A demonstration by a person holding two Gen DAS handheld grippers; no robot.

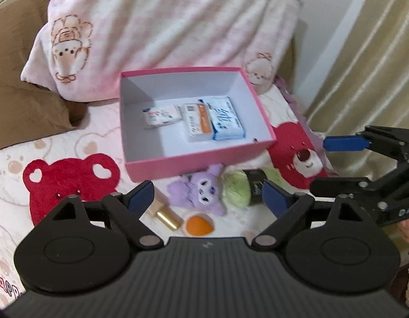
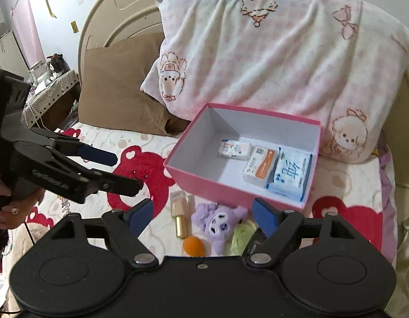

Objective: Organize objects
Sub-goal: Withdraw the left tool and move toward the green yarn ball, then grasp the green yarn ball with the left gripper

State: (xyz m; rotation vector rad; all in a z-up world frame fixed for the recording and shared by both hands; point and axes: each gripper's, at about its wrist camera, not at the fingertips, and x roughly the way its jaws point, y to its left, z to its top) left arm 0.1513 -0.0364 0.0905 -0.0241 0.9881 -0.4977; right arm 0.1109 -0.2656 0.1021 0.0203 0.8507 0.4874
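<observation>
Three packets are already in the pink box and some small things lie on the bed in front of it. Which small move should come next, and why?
Probably lower the open left tongs onto the purple plush toy. It lies between their fingers, in front of the pink cardboard box, which has free floor on its left side. The right tongs are open too and hold nothing.

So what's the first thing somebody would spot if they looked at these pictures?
Probably the pink box in the middle of the bed, open, with three small white packets lying flat inside. Just in front of it sits a little purple plush toy, with a gold lipstick tube and an orange sponge to its left. Behind the box leans a big pink pillow with cartoon animals.
</observation>
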